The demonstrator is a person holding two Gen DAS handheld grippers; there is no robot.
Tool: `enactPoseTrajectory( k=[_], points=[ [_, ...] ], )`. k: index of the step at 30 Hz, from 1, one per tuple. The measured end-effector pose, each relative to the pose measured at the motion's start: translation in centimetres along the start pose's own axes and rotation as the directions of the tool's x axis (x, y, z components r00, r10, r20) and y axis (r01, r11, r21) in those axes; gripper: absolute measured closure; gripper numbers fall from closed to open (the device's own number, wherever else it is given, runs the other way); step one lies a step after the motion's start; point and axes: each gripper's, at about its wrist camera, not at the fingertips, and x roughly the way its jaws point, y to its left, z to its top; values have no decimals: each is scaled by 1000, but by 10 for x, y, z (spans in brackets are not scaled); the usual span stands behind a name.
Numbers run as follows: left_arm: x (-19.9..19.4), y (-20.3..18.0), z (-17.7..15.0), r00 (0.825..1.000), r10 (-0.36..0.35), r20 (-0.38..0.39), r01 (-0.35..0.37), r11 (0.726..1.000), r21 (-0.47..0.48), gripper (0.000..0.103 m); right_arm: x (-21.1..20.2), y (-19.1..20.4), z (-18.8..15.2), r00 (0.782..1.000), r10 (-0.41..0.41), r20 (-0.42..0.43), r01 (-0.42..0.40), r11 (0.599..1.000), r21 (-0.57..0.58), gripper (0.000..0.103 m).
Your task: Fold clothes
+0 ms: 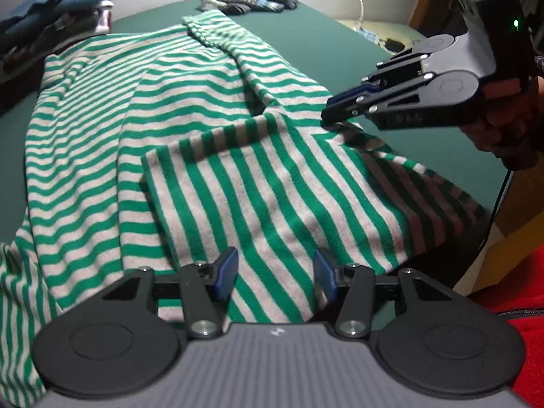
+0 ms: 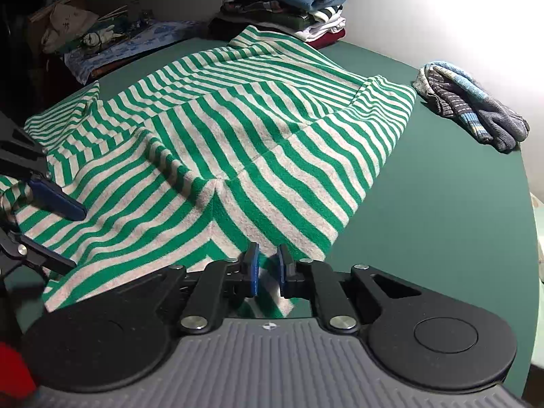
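Left view catches the right tongs (image 1: 328, 115) side-on, tips nipped on the striped shirt's (image 1: 210, 156) edge; the right view alone shows a stack of folded clothes (image 2: 285, 3) behind it and a knit bundle (image 2: 476, 108) off to one side. The shirt sprawls across the green surface (image 2: 442, 204), one flap folded over. Left tongs (image 1: 275, 278) hang wide above the cloth, gripping nothing.

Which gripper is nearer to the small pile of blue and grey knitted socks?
Right. The right gripper is at the striped garment's edge on the side of the socks; the left gripper is across the garment.
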Motion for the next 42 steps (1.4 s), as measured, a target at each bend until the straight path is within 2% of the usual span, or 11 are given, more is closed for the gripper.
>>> enactPoseTrajectory(
  k=[4,7,12,15,19,22,25,27,35,37,42],
  points=[
    [3,0,-5,998,18,55,-14,997,-79,49,-3,2,15,996,72,53,-73,997,20,88],
    [2,0,-8,997,27,76,-19,994,-104,49,20,7,18,998,62,0,-62,998,24,88],
    [-21,4,-14,992,24,121,-7,991,-132,51,21,6,26,999,35,-30,-34,999,33,88],
    [-49,25,-23,985,66,159,-40,986,-163,39,18,7,35,999,30,-30,-28,998,50,86],
    [-70,79,-38,975,173,140,-129,952,-279,39,18,27,62,998,56,17,-57,996,67,78],
    [-83,118,-50,942,317,108,-265,903,-338,39,37,54,84,998,63,15,-63,998,31,75],
    [-96,157,-63,885,460,70,-402,831,-384,39,55,76,107,999,48,21,-48,999,-4,73],
    [-102,176,-70,869,492,59,-435,814,-385,38,63,88,122,997,67,29,-67,998,-10,73],
    [-108,219,-97,894,447,22,-398,816,-420,32,93,145,167,975,216,47,-214,976,-50,72],
    [-109,220,-100,900,435,27,-383,820,-425,30,109,164,176,963,268,17,-266,961,-80,67],
    [-107,220,-100,904,425,50,-373,840,-395,24,158,202,196,943,330,-33,-332,941,-62,67]
  ],
)
